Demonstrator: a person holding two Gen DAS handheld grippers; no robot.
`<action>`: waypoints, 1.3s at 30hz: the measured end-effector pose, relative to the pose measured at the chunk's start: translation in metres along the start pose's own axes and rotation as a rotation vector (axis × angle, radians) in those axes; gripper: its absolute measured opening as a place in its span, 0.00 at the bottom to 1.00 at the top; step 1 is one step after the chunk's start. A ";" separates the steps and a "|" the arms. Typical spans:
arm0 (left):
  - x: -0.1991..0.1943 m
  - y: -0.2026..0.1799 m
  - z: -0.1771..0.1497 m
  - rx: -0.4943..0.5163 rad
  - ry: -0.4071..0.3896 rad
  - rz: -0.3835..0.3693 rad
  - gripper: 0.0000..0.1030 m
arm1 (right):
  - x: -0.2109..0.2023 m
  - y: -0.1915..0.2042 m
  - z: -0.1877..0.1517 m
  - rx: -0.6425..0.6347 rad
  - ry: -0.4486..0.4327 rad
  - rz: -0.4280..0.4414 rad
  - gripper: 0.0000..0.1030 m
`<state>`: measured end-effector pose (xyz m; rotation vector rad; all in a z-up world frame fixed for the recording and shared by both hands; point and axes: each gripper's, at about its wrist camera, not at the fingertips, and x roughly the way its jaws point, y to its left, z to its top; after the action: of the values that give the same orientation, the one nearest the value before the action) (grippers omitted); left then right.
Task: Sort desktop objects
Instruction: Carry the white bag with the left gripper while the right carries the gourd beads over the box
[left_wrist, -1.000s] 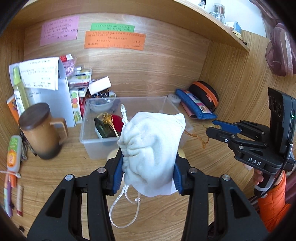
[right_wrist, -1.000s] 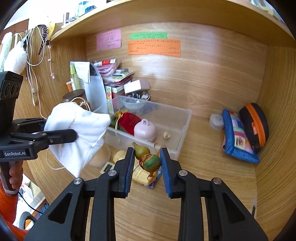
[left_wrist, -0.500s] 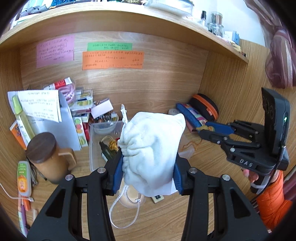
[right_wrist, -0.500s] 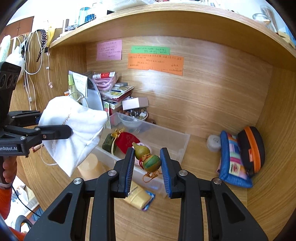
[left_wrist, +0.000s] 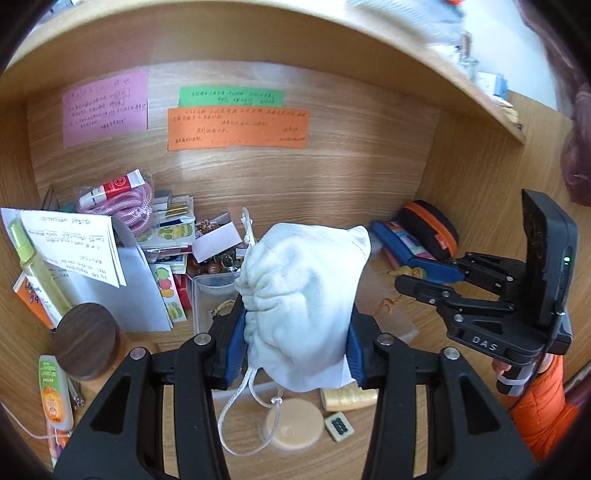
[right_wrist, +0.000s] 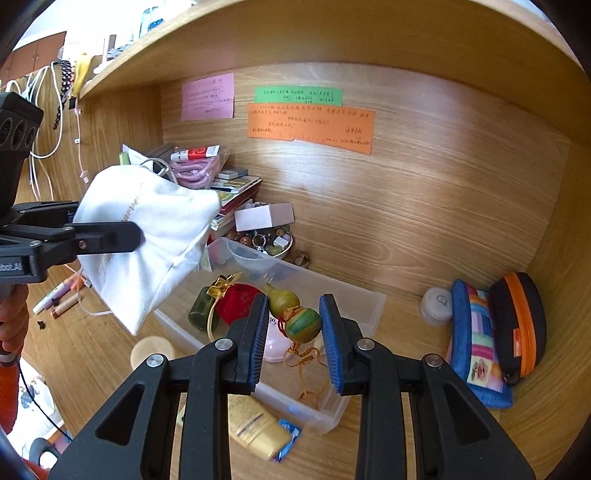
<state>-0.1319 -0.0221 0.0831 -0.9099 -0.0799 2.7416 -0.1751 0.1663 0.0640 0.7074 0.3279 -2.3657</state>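
My left gripper (left_wrist: 295, 347) is shut on a white drawstring pouch (left_wrist: 303, 306) and holds it in the air; its cord hangs below. The pouch also shows in the right wrist view (right_wrist: 147, 236). My right gripper (right_wrist: 295, 339) is shut on a small green gourd charm (right_wrist: 295, 317) with a red and gold tassel, above the clear plastic box (right_wrist: 354, 299). The box holds a red pouch (right_wrist: 236, 302), a dark green bottle (right_wrist: 201, 308) and a pink round case (right_wrist: 275, 343). The right gripper also shows at the right of the left wrist view (left_wrist: 424, 275).
A wooden mug (left_wrist: 86, 341), paper stack and clutter stand at the back left. A blue pouch (right_wrist: 476, 343) and black-orange case (right_wrist: 517, 325) lie at the right. A gold tube (right_wrist: 255, 424), round beige puck (left_wrist: 293, 424) and tile (left_wrist: 339, 424) lie on the desk in front.
Both grippers have risen and pulled back from the box, still holding the pouch and the gourd. More of the desk in front of the box shows now.
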 end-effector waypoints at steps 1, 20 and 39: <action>0.005 0.002 0.001 -0.003 0.006 0.000 0.44 | 0.005 -0.001 0.002 0.000 0.004 0.000 0.25; 0.098 0.031 -0.006 -0.038 0.158 -0.010 0.44 | 0.086 -0.023 0.007 0.005 0.115 0.001 0.25; 0.138 0.035 -0.021 -0.040 0.243 -0.012 0.44 | 0.137 -0.030 -0.012 -0.001 0.243 0.011 0.25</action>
<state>-0.2339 -0.0209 -0.0190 -1.2411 -0.0955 2.6038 -0.2788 0.1242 -0.0221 0.9966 0.4268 -2.2713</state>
